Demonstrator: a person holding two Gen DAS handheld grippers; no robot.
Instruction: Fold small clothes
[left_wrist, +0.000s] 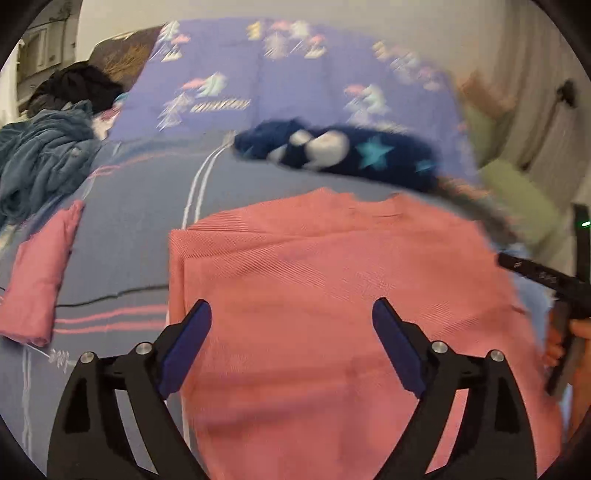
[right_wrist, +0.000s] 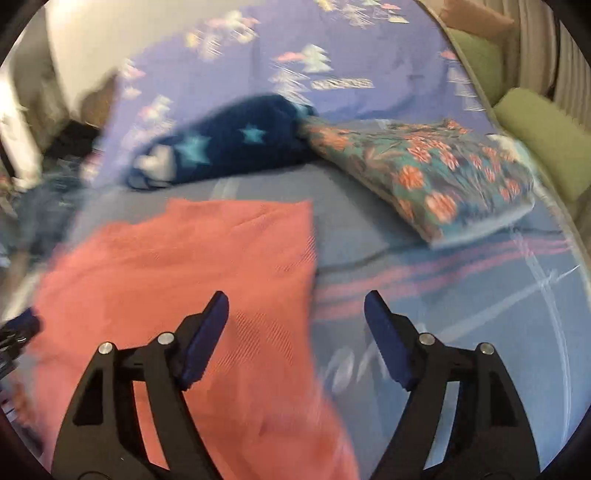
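Note:
A salmon-pink ribbed garment (left_wrist: 332, 280) lies flat on the bed, its top edge folded straight. My left gripper (left_wrist: 291, 317) hovers over its near left part with jaws wide apart and nothing pinched between the blue pads. In the right wrist view the same pink garment (right_wrist: 184, 266) fills the left half. My right gripper (right_wrist: 295, 310) stands open above its right edge, one pad over the cloth, the other over the bedsheet. The right gripper's black body and a hand (left_wrist: 561, 332) show at the far right of the left wrist view.
A folded pink piece (left_wrist: 40, 273) lies at the left on the blue striped bedsheet (right_wrist: 461, 295). A navy star-print fleece (left_wrist: 351, 151) sits behind the garment, a floral folded cloth (right_wrist: 436, 173) at the right, a teal blanket heap (left_wrist: 40, 155) far left, green cushions (right_wrist: 546, 144) along the right edge.

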